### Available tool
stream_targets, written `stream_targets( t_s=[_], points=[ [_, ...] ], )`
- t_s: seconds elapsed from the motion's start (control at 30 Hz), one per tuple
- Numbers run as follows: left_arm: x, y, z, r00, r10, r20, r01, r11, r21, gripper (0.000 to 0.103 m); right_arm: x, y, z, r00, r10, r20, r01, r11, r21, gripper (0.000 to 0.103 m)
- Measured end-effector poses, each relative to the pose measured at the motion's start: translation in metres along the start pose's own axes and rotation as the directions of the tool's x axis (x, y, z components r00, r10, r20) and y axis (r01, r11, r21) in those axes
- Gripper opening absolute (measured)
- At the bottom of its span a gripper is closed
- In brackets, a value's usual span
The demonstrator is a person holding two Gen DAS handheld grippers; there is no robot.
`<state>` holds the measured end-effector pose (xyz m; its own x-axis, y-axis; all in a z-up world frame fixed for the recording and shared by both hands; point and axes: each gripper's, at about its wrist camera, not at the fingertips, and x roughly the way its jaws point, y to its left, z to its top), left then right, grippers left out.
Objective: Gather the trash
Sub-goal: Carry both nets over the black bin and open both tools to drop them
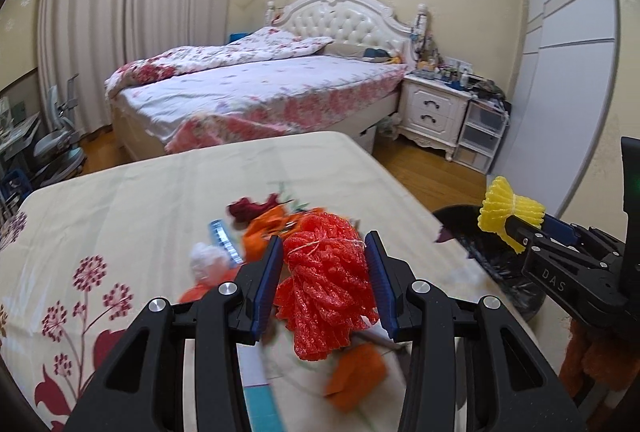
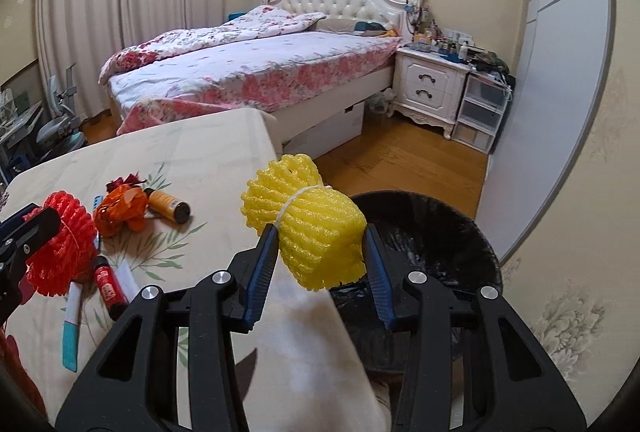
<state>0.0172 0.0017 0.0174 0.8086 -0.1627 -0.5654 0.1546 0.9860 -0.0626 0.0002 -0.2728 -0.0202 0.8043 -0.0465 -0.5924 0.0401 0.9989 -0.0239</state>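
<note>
Two close wrist views, both facing shared bed point(image 1: 256, 91).

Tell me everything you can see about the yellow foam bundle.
The yellow foam net bundle looks like soft ribbed mesh foam, cinched with white string so one end flares. It is held off the table, squeezed between the blue pads of the right hand-held gripper, just ahead of the black-lined trash bin. Nothing else touches it.
</note>
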Motion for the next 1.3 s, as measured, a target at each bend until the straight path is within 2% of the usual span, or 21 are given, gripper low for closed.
stream_targets(
  t_s=[0.4, 0.9, 1.17, 1.27, 1.3],
  points=[
    [0.037, -0.076, 0.016, 0.993, -0.115, 0.020, 0.112, 0.987, 0.112, 0.043, 0.016, -0.054, -0.006, 0.995, -0.104, 0.002, 0.103, 0.990, 0.097, 0.042],
    [0.104, -0.134, 0.022, 0.988, -0.147, -0.047, 0.153, 0.969, 0.196, 0.043, 0.053, -0.096, -0.010, 0.987, -0.152, -0.046, 0.158, 0.969, 0.192, 0.043],
    [0.130, -0.148, 0.027, 0.985, -0.148, -0.086, 0.163, 0.962, 0.218, 0.043, 0.066, -0.109, -0.010, 0.985, -0.162, -0.066, 0.172, 0.962, 0.214, 0.044],
    [0.135, -0.148, 0.027, 0.984, -0.147, -0.096, 0.165, 0.962, 0.217, 0.047, 0.070, -0.109, -0.009, 0.984, -0.167, -0.070, 0.178, 0.961, 0.211, 0.046],
    [0.138, -0.147, 0.027, 0.985, -0.146, -0.096, 0.163, 0.962, 0.217, 0.051, 0.070, -0.107, -0.010, 0.983, -0.170, -0.069, 0.181, 0.960, 0.212, 0.047]
  ],
)
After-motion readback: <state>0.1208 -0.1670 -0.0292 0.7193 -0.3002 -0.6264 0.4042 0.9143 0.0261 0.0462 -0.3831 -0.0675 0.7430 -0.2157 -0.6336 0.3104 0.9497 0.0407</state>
